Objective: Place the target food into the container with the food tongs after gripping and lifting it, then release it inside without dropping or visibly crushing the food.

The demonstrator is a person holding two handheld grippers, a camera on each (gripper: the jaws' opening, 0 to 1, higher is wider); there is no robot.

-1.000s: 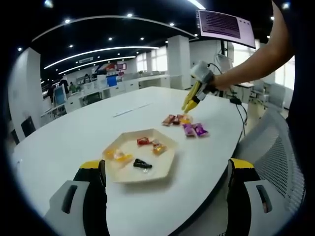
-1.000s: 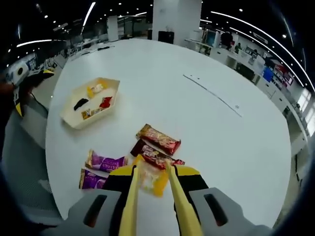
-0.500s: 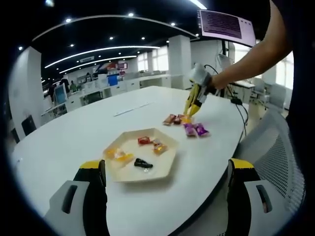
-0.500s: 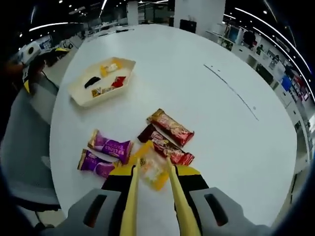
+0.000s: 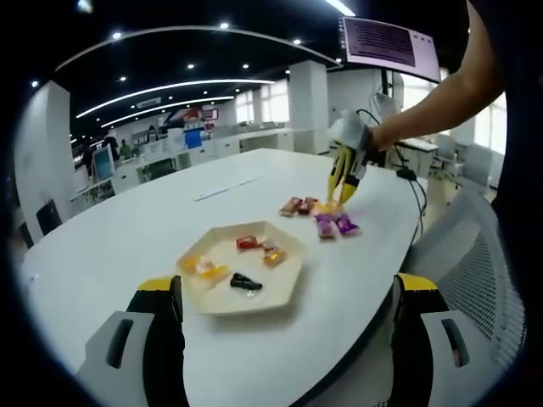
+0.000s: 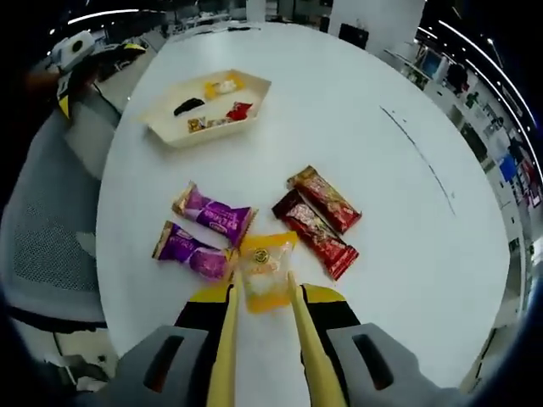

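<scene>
A yellow snack packet lies between the two arms of the yellow food tongs. My right gripper is shut on the tongs. I cannot tell whether the packet is off the table. Beside it lie two purple packets and two red-brown bars. The pale hexagonal tray sits farther off and holds several small sweets. In the left gripper view, the tray is just ahead of my open left gripper. The right gripper stands steeply over the packet group.
The round white table has free room beyond the packets. A mesh office chair stands at the table's edge by the person's arm. My left gripper shows past the tray in the right gripper view. Desks fill the background.
The right gripper has tilted to a steeper, more upright stance over the packets. The yellow packet has stayed between the tong arms. The left gripper has not moved.
</scene>
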